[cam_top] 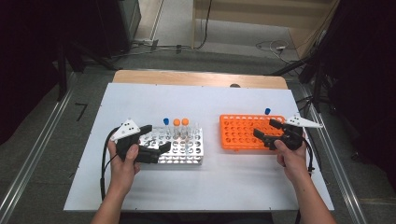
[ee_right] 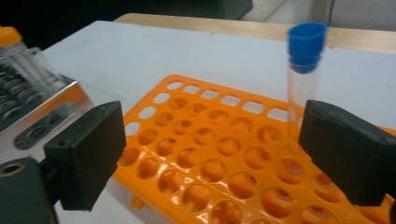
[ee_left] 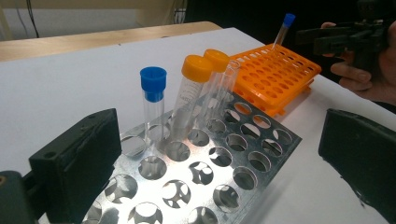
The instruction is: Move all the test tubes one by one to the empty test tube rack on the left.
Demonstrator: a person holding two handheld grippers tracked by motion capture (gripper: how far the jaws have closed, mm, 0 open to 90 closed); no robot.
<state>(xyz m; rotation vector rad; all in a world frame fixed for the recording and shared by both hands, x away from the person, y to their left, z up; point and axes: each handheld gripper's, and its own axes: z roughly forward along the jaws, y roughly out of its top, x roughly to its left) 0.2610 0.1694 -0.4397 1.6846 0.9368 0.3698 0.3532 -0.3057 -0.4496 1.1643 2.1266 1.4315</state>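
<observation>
right gripper (cam_top: pixel 265 129) fingers apart over orange rack (cam_top: pixel 236 135), empty | left gripper (cam_top: pixel 156 138) fingers apart over metal rack (cam_top: pixel 187 151), hand level

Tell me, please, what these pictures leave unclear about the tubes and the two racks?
- Left gripper view: near end of the perforated metal rack is cut off by the bottom edge and its own black jaws.
- Right gripper view: foot of the blue-capped clear tube in the orange plastic rack is hidden behind a jaw.
- High view: uncapped clear tubes are too small to count.
</observation>
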